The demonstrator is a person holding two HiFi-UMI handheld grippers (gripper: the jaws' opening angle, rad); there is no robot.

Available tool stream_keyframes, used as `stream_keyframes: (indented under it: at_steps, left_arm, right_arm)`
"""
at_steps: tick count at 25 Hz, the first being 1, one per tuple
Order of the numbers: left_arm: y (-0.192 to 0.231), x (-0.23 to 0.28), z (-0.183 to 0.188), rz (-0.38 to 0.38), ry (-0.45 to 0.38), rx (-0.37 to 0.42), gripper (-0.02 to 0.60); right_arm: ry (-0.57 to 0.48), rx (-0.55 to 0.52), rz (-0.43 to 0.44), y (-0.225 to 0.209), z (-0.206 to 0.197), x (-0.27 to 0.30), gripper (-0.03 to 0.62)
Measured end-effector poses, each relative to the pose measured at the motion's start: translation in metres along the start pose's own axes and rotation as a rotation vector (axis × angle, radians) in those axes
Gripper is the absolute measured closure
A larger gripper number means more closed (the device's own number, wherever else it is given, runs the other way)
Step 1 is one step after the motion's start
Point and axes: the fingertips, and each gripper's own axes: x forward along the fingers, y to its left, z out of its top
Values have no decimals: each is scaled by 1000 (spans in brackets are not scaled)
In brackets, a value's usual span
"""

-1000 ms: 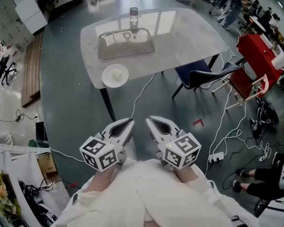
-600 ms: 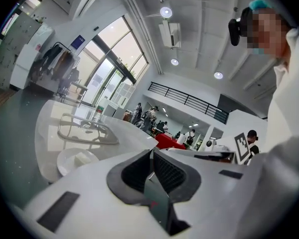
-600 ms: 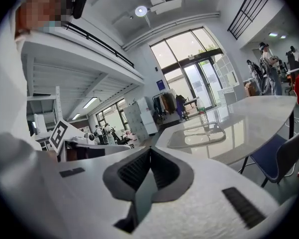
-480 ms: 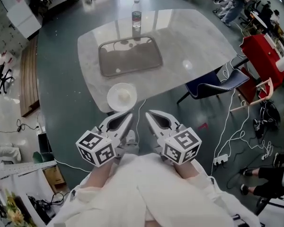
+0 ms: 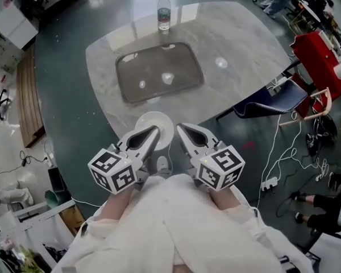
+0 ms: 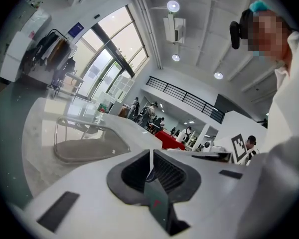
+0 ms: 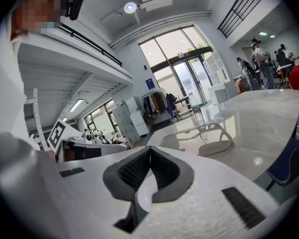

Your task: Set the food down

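A white plate (image 5: 158, 122) sits at the near edge of the marble table (image 5: 238, 44). The tips of both grippers partly cover it, and I cannot make out the food on it. My left gripper (image 5: 152, 132) is shut and holds nothing, its tip at the plate's left side. Just right of it, my right gripper (image 5: 181, 131) is also shut and holds nothing. In the left gripper view the left gripper (image 6: 150, 151) has its jaws closed together, and the right gripper (image 7: 150, 148) shows the same in the right gripper view.
A grey tray (image 5: 159, 70) lies bare in the table's middle, with a water bottle (image 5: 164, 13) upright behind it. A dark blue chair (image 5: 273, 104) stands at the table's right. Red furniture (image 5: 324, 56) and floor cables (image 5: 273, 181) are further right.
The table, tray and plate have come nearer and lower in the head view. The plate now lies under the gripper tips. Both grippers stay shut.
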Motion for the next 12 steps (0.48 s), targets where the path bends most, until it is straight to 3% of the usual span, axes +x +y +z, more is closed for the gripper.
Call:
stream_keyframes:
  at_steps: [12]
  left_arm:
    - [48, -4, -5, 27, 29, -55, 551]
  right_arm:
    - [43, 34, -43, -18, -6, 32, 592]
